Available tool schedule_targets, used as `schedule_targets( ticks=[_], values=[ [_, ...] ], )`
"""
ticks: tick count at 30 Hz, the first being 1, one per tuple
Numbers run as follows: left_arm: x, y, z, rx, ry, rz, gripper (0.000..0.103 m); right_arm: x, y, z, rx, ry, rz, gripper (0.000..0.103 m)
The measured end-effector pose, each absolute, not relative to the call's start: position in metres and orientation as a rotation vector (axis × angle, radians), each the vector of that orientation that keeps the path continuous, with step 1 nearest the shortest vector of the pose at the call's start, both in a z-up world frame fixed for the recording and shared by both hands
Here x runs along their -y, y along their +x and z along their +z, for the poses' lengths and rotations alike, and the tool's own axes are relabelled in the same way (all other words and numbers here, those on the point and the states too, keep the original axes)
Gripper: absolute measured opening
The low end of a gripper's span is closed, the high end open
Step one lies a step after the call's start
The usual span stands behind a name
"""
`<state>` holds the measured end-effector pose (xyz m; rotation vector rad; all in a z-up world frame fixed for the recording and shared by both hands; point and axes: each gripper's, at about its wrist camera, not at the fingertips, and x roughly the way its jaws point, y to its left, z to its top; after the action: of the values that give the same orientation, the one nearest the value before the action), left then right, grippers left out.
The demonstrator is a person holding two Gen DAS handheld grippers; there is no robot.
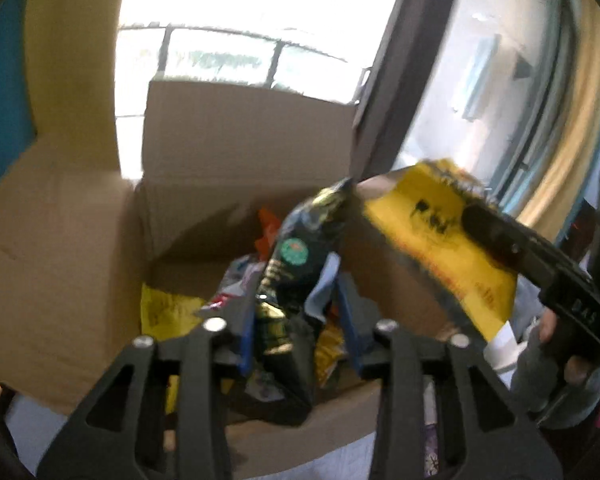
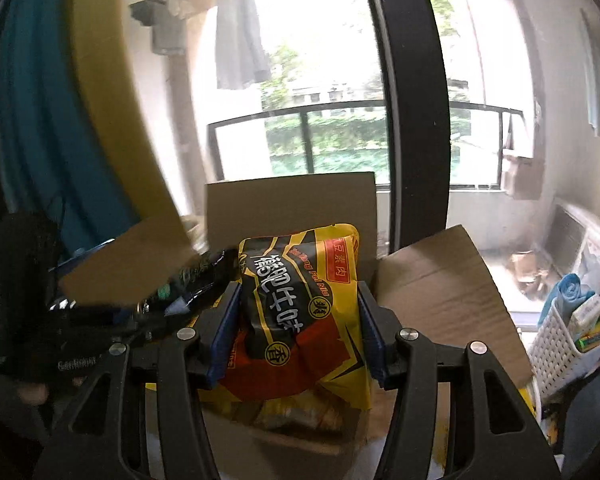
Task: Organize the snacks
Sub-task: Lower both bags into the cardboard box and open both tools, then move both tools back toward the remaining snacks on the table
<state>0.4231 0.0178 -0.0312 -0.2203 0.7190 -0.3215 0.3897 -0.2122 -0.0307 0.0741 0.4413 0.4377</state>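
Risk: dark packet [image 1: 296, 264] slips over box [image 1: 60, 240] | left gripper [image 1: 296, 320] pads spread beside it | right gripper [image 2: 296, 320] pinching yellow packet [image 2: 300, 304]

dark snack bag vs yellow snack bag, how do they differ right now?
Colour: the dark snack bag is black with gold and a green round badge; the yellow snack bag is yellow, red and black with large print.
Shape: the dark bag looks narrow and crumpled; the yellow bag is broad and puffy.
Holder: the dark bag sits between the left gripper fingers; the yellow bag is clamped in the right gripper.
Both hang over the open cardboard box.
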Motion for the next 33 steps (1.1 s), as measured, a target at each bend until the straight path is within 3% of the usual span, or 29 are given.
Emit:
schedule_targets(
  ticks=[2,3,7,22,33],
  values=[
    [-0.025,0.425,-0.034,-0.72,-0.249,-0.305,0.069,0.203,0.401,-0.037,-0.476,0.051,0.451,0.061],
    [-0.027,0.423,-0.034,-0.717,-0.261,-0.302,0.072,0.2,0.405,-0.041,-0.498,0.047,0.452,0.064],
    [-0.042,0.408,-0.028,-0.701,-0.271,-0.271,0.074,0.199,0.4,-0.045,-0.523,0.047,0.455,0.069],
    [-0.05,0.322,-0.004,-0.645,-0.205,-0.244,0.075,0.218,0.32,-0.038,-0.536,0.027,0.455,0.069],
    [-0.036,0.271,-0.016,-0.67,-0.166,-0.3,0.075,0.238,0.262,-0.059,-0.609,0.041,0.449,0.069]
  ],
)
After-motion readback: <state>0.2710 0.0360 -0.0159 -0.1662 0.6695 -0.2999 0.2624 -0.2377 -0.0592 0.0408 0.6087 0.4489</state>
